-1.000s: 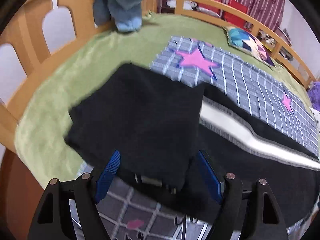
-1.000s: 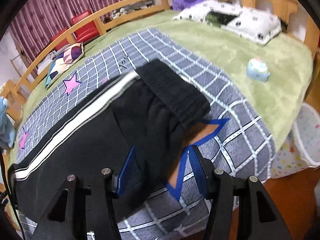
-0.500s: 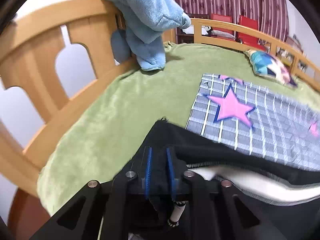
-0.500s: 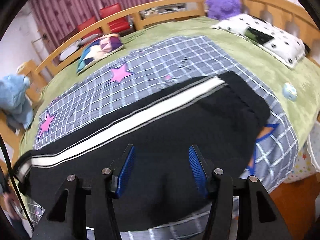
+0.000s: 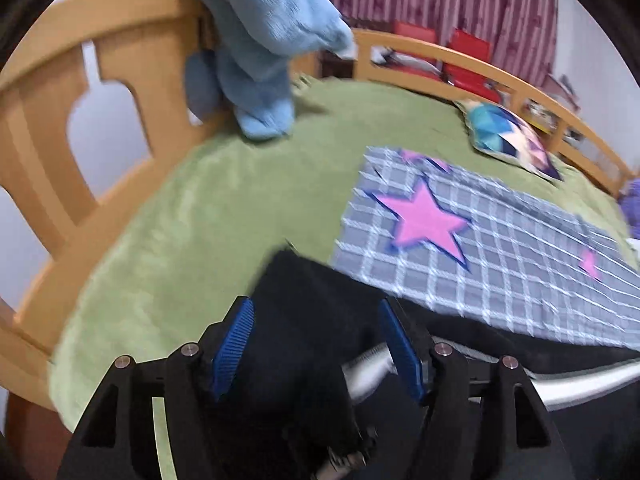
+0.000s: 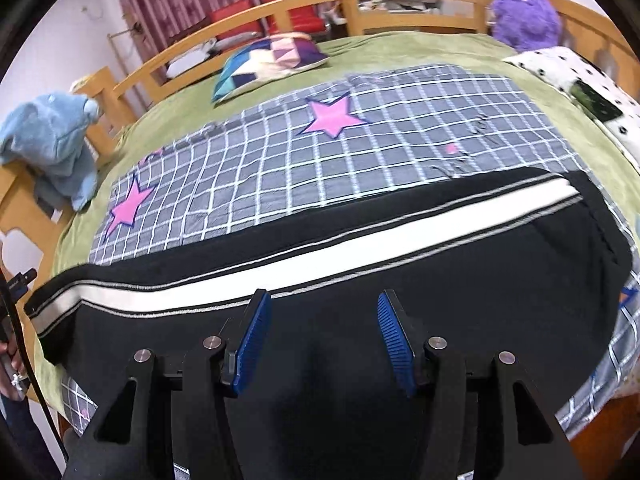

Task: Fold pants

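Observation:
Black pants [image 6: 360,288] with a white side stripe [image 6: 320,264] lie stretched lengthwise across the near side of the bed. My right gripper [image 6: 326,332] is open and empty above the middle of the pants. In the left wrist view my left gripper [image 5: 316,346] is open over the left end of the pants [image 5: 312,308], where the fabric lies bunched between the blue pads. The stripe [image 5: 560,384] runs off to the right there.
A grey checked blanket [image 6: 320,152] with pink stars lies on the green bedspread [image 5: 208,208]. A blue plush [image 5: 264,40] leans on the wooden bed rail [image 5: 48,120]. A colourful cushion [image 6: 268,60], a purple plush [image 6: 524,16] and a spotted pillow [image 6: 580,84] lie at the far side.
My left gripper was shut on the pants' end half a second ago and has now opened. The right gripper has stayed open and drawn back over the middle of the flattened pants.

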{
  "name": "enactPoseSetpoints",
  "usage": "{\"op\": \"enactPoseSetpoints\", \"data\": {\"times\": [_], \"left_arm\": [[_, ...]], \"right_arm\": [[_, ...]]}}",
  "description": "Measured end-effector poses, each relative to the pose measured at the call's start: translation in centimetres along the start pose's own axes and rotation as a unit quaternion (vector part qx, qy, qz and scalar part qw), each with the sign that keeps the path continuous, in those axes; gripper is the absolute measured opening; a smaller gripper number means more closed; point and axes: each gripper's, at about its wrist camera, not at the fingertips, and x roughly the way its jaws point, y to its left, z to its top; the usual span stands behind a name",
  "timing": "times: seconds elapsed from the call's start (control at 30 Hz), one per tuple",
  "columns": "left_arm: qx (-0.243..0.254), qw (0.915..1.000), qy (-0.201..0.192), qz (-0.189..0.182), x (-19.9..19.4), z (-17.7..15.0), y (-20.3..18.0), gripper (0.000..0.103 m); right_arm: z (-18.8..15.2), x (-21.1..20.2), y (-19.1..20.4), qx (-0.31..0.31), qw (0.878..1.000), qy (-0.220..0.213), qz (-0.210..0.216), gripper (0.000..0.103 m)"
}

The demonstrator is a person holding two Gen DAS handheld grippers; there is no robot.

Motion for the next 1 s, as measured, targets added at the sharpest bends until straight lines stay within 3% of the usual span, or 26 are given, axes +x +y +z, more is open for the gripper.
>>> {"op": "enactPoseSetpoints", "data": {"times": [0.13,0.17,0.2,0.23,0.27,0.43,0.57,0.63,0.7,0.77,0.83,0.9,1.0], "left_arm": [[0.013,0.9987,0.044,-0.021,0.8,-4.3,-0.2,0.067],[0.023,0.9980,0.055,-0.020,1.2,-5.1,-0.3,0.061],[0.033,0.9977,0.059,-0.010,1.5,-6.0,-0.4,0.050],[0.043,0.9972,0.061,0.004,1.8,-6.6,-0.3,0.024],[0.047,0.9968,0.065,0.007,2.0,-6.7,-0.1,0.016],[-0.014,0.9987,0.047,-0.012,2.3,-4.6,2.8,0.016],[-0.015,0.9997,0.013,-0.011,3.5,-0.7,2.2,0.015],[-0.012,0.9998,0.015,-0.012,5.0,1.6,1.9,0.015],[-0.017,0.9990,0.041,-0.005,7.2,3.1,1.9,0.023],[-0.014,0.9968,0.054,0.058,8.7,3.6,1.9,0.039],[-0.001,0.9924,0.037,0.118,8.9,3.7,2.1,0.047],[-0.003,0.9948,0.028,0.098,8.5,3.6,2.8,0.061],[-0.008,0.9980,0.039,0.049,8.9,3.0,3.7,0.063]], "right_arm": [[-0.3,1.1,1.1,-0.015,1.000,0.011,0.008,0.055],[-0.4,1.4,1.2,-0.016,1.000,0.015,0.009,0.055],[-0.5,1.6,1.2,-0.014,1.000,0.018,0.009,0.055],[-0.6,1.9,1.2,-0.012,1.000,0.022,0.011,0.055],[-0.7,2.1,1.1,-0.009,1.000,0.024,0.013,0.055],[-0.8,2.4,0.8,0.003,1.000,0.028,0.014,0.055],[-0.6,2.9,0.8,0.005,0.999,0.032,0.008,0.055],[-0.3,3.2,0.9,0.002,0.999,0.034,0.000,0.055],[0.0,3.4,1.1,-0.001,0.999,0.035,-0.004,0.055],[0.5,3.5,1.2,-0.006,0.999,0.032,-0.010,0.055],[1.0,3.7,1.3,-0.010,0.999,0.029,-0.017,0.055],[1.3,3.9,1.3,-0.011,0.999,0.029,-0.018,0.055],[1.7,4.5,1.6,-0.014,0.999,0.030,-0.018,0.055]]}}
